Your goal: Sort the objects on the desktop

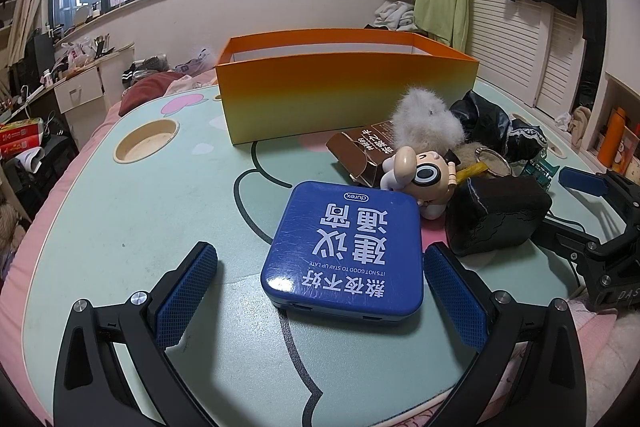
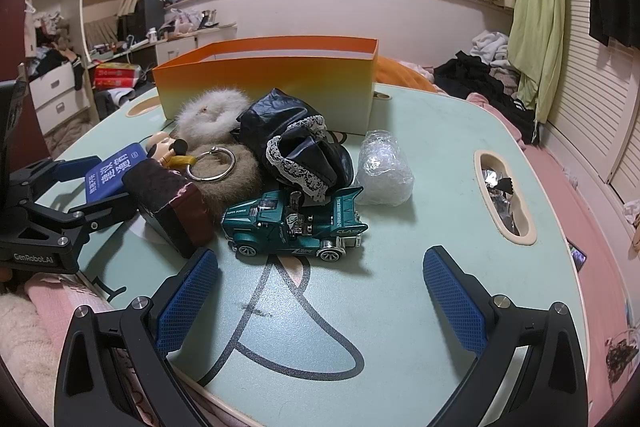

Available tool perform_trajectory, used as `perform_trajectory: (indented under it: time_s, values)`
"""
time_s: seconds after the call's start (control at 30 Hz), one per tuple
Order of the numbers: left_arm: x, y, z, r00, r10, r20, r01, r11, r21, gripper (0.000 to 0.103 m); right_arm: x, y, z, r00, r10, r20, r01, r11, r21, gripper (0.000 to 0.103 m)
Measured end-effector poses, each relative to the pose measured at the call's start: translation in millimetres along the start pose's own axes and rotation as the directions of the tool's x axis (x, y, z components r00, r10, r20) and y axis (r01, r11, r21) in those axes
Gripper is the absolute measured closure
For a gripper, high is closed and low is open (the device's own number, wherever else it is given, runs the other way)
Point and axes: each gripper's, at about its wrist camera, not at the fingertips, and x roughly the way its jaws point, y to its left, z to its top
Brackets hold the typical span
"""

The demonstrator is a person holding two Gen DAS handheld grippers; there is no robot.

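Your left tool (image 1: 320, 291) is spread wide low in the left wrist view, its two blue pads on either side of the blue tin (image 1: 344, 251). The right pad sits just beside the tin's edge; the left pad stands apart from it. The tin lies flat on the counter (image 1: 140, 227), white lettering facing up.

Behind the tin, toward the right of that frame, you have a small big-headed figure (image 1: 420, 179) touching the tin's far corner, a brown carton (image 1: 360, 155) lying on its side, a white fluffy ball (image 1: 424, 119), and a dark box (image 1: 496, 215). The orange box (image 1: 344, 87), open at the top, stands in the upper middle, well behind them.

Your right tool (image 2: 320, 291) is also spread wide, nothing between its pads, over bare counter at the bottom of the right wrist view. Just ahead of it, mid-frame, the green toy car (image 2: 296, 223) rests on its wheels. Behind the car are a black lace-trimmed pouch (image 2: 296, 143), a metal ring (image 2: 212, 165) on brown fur, and a wad of clear wrap (image 2: 382, 171) to the right.
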Motion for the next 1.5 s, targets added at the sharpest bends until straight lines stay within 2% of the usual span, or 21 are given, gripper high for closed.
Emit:
perform_trajectory:
  time_s: [0.83, 1.0, 1.13, 1.27, 1.43, 1.5]
  values:
    - [0, -8, -7, 1.000, 0.003, -0.004, -0.003, 1.000, 0.001, 0.000, -4, 0, 0, 1.000, -0.002, 0.010, 0.002, 1.000, -0.002, 0.000]
    - [-2, -14, -9, 0.999, -0.033, -0.007, 0.034, 0.999, 0.037, 0.000, -4, 0, 2, 1.000, -0.008, 0.004, 0.008, 1.000, -0.001, 0.000]
    - [-6, -15, -8, 0.995, -0.092, -0.036, 0.094, 0.993, 0.075, 0.001, -5, 0, 3, 1.000, -0.011, -0.003, 0.011, 1.000, 0.002, 0.000]
    - [-5, -14, -3, 0.991, -0.126, -0.047, 0.129, 0.990, 0.061, 0.019, -6, -2, 2, 1.000, -0.007, 0.011, 0.007, 1.000, 0.009, 0.000]
    - [0, -16, 3, 0.987, -0.150, -0.061, 0.153, 0.987, 0.046, 0.019, -11, -9, 2, 0.999, 0.040, 0.036, -0.041, 0.998, 0.043, 0.001]
    - [1, -16, 5, 0.986, -0.157, -0.062, 0.159, 0.986, 0.040, 0.025, -9, -11, 5, 0.998, 0.052, 0.019, -0.054, 0.997, 0.064, 0.001]
